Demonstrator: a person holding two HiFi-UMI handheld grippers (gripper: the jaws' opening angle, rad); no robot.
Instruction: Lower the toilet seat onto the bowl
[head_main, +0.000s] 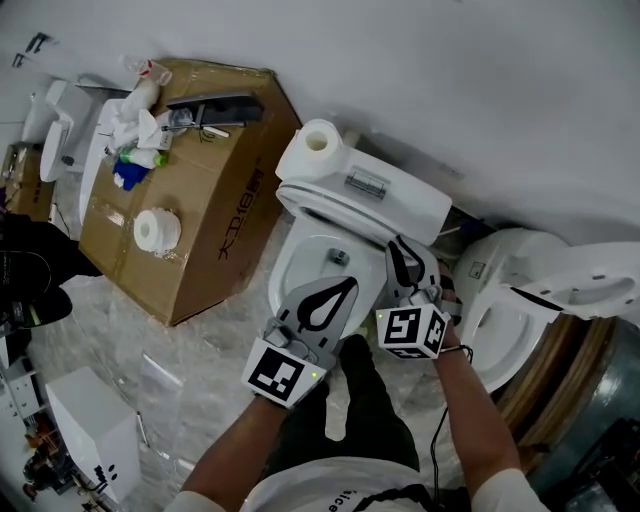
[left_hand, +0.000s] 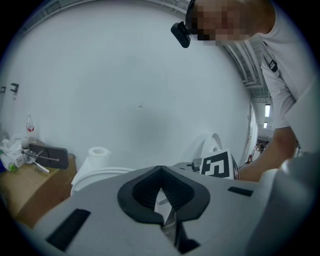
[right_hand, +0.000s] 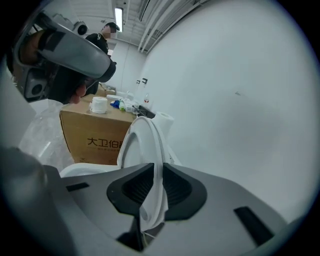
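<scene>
Right gripper (right_hand: 157, 175) jaws clamped on the upright toilet seat (right_hand: 140, 135) rim between them, evidently for controlled lowering; left gripper (left_hand: 160, 171) jaws together, empty.

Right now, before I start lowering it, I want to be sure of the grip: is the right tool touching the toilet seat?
Touching: the right gripper view shows the right tool with both pads pressed on the toilet seat.

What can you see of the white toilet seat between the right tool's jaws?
The toilet seat is a white, glossy, plastic-looking oval ring with an open middle. It stands raised, nearly on edge, above the bowl, not yet lowered. The right gripper is closed on its front rim, with one pad pressing on each face.
</scene>
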